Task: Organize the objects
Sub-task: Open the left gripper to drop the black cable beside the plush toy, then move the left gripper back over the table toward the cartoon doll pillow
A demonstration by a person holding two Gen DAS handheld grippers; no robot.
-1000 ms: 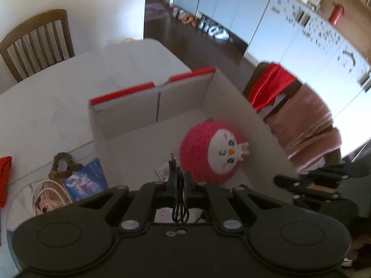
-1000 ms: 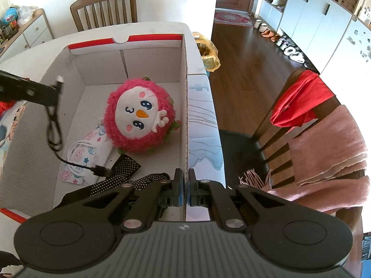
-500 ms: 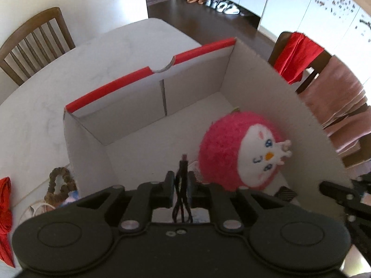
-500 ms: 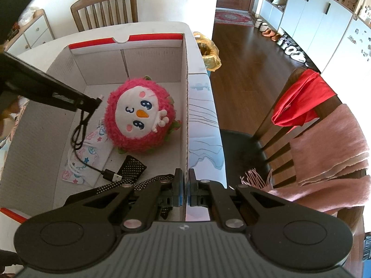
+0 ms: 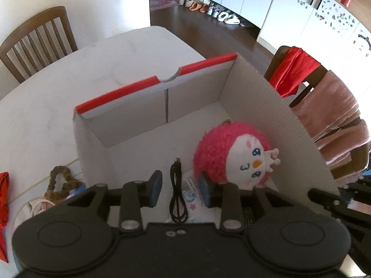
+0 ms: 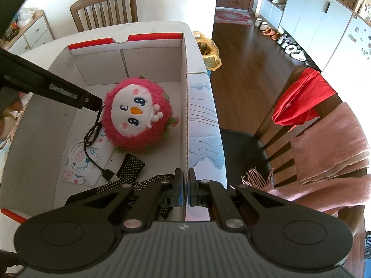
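White surface [image 5: 58, 106] carries the box [image 5: 266, 97]; left gripper [image 5: 179, 188] spreads wide around a black cable [image 5: 177, 192], while right gripper [image 6: 185, 186] pinches the box wall.

We see a white table [image 5: 111, 69] carrying an open cardboard box [image 5: 266, 106] near its right edge; beside the box lie a brown scrunchie [image 5: 60, 181] and a red cloth [image 5: 3, 199].
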